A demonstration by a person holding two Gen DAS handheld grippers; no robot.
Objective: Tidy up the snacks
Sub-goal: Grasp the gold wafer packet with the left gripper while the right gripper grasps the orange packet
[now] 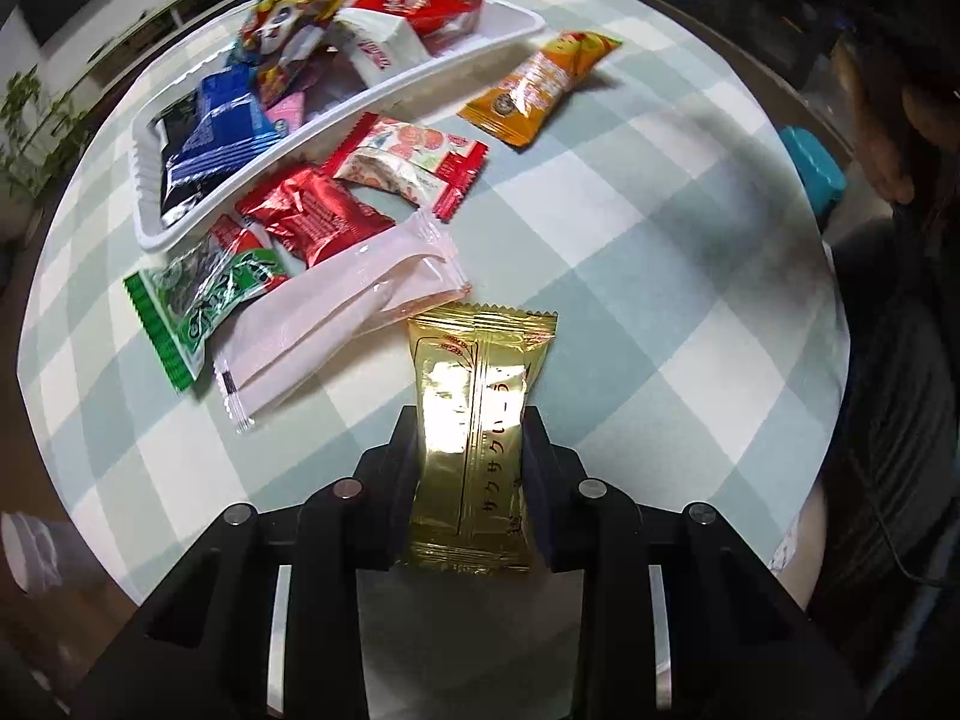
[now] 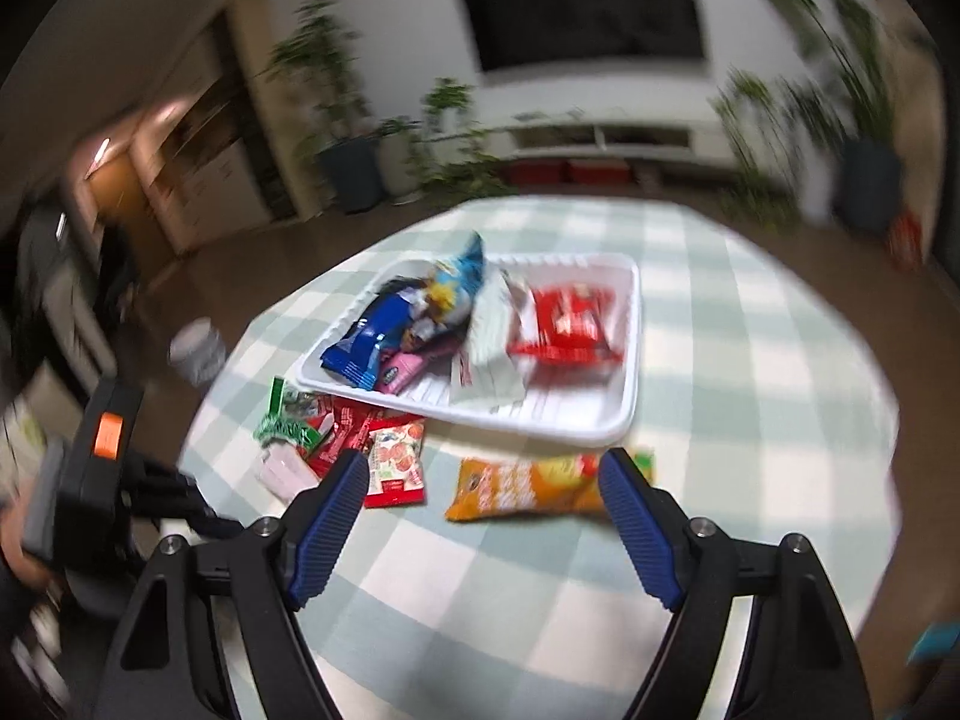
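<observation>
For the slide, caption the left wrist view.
Left gripper shut on a gold snack packet, loose snacks beside the white tray on the checked tablecloth.

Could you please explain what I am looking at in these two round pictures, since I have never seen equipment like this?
These come from two hand-held grippers that a person carries, one per hand; each has a wide-angle camera looking along its two fingers.

The left-hand camera shows the left gripper closed on a shiny gold foil snack packet, over a round table with a pale green checked cloth.

The right-hand camera shows the right gripper, with blue ribbed pads, open and holding nothing; an orange snack packet lies on the cloth beyond it.

On the table sits a white plastic tray already holding several snacks. Beside it lie loose ones, including a red foil packet, a green-edged packet and a long pale pink packet.
</observation>
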